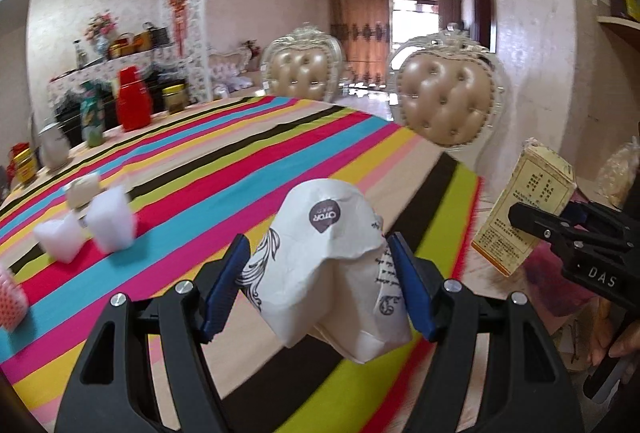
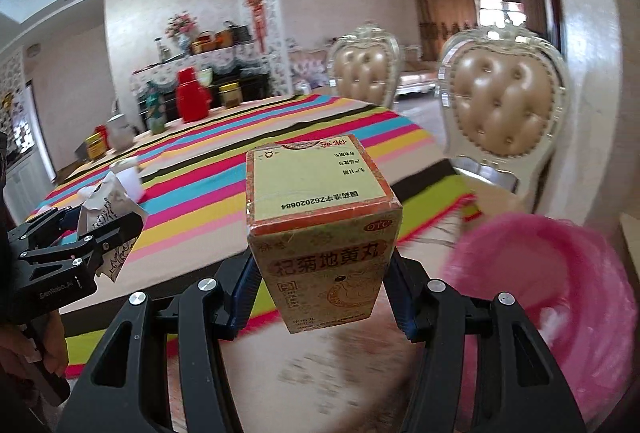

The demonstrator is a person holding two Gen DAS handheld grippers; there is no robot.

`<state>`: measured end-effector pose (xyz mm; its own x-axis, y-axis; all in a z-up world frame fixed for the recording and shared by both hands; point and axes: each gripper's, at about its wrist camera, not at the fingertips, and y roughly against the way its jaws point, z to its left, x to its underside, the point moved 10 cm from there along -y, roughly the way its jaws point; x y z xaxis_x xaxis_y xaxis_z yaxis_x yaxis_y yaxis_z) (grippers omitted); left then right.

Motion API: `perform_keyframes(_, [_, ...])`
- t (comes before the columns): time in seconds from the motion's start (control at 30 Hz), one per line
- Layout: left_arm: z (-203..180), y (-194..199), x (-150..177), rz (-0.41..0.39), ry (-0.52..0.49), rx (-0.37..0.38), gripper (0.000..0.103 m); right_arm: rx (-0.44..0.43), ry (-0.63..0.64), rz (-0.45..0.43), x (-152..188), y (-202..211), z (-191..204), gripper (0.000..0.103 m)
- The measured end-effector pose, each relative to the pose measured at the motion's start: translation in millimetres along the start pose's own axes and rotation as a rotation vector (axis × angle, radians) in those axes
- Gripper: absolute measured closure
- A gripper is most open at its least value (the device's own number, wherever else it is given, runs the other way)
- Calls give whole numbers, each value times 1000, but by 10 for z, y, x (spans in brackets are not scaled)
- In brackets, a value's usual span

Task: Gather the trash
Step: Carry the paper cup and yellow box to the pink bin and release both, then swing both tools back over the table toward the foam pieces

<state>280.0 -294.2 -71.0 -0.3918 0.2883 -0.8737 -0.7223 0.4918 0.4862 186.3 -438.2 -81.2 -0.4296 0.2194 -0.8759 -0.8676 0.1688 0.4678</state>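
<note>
both pickups look done — the left tool (image 1: 318, 287) clamps a crumpled white paper bag (image 1: 328, 269) and the right tool (image 2: 322, 295) grips a yellow medicine box (image 2: 320, 229) beside the pink-lined bin (image 2: 552, 297) — while white foam pieces (image 1: 108, 221) wait on the table (image 1: 224, 169).

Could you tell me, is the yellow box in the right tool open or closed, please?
Closed: the yellow box shows its top flap lying flat and sealed, gripped by the right tool.
</note>
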Motion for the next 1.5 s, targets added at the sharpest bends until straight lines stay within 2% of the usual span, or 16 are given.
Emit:
perform_keyframes(0.57, [-1671,-410,-256,-39,-115,305,35,274,-132,-14,283,607,-1386,49])
perform_keyframes(0.8, [-2303,-589,-304,-18,-124,433,35,325,-185,7,467,753,-1760,49])
perform_keyframes(1.07, [-2752,-790,-335,2,-131,510,33,323,-218,24,588,787,-1929,47])
perform_keyframes(1.1, [-2788,-818,-345,7,-123,524,31,321,-222,30,581,755,-1948,47])
perform_keyframes(1.13, [-2830,-856,-357,16,-122,527,22,323,-223,30,585,751,-1953,45])
perform_keyframes(1.17, [-2857,-873,-372,17,-122,525,17,326,-227,29,586,755,-1956,37])
perform_keyframes(1.23, [-2834,-861,-434,-4,-126,507,15,326,-239,18,571,775,-1959,32])
perform_keyframes(1.37, [-2539,-808,-503,-33,-115,440,12,340,-226,10,552,837,-1961,32])
perform_keyframes(1.5, [-2106,-749,-538,-41,-71,364,5,336,-232,5,514,832,-1909,32])
